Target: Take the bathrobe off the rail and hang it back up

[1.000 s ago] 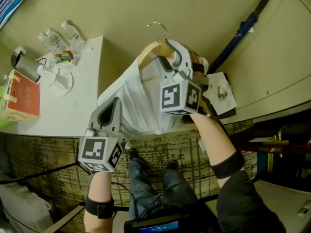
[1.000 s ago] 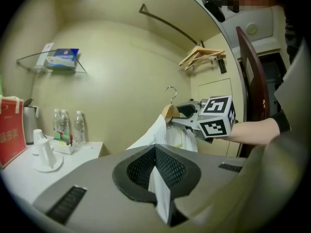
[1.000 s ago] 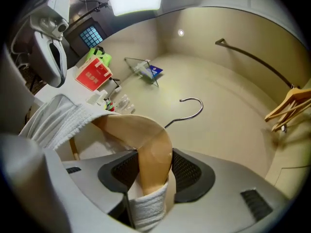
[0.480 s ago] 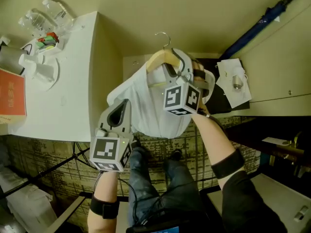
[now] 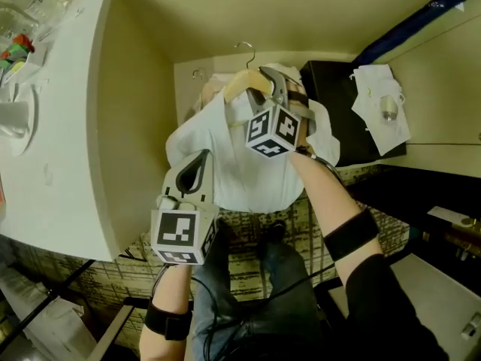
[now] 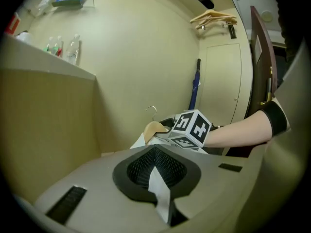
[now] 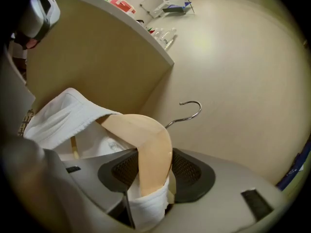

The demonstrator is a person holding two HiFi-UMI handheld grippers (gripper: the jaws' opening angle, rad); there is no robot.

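Nearest, my left gripper (image 5: 199, 160) is clenched on a thin fold of the bathrobe (image 5: 240, 179), which looks soft, limp and likely weighty. It hangs before me. Beyond, my right gripper (image 5: 267, 79) clamps the stiff wooden hanger (image 5: 240, 83) at its cloth-covered shoulder, the soundest hold. Its hook (image 7: 188, 109) catches nothing.

Hanger (image 5: 239, 83): far arm disappearing under bathrobe (image 5: 240, 164) and right gripper (image 5: 264, 85). Right of hanger, umbrella (image 5: 421, 22) running off top edge. Left of hanger, worktop (image 5: 68, 126) and clutter (image 5: 16, 50) being cropped by picture edge, too cropped for identifying.
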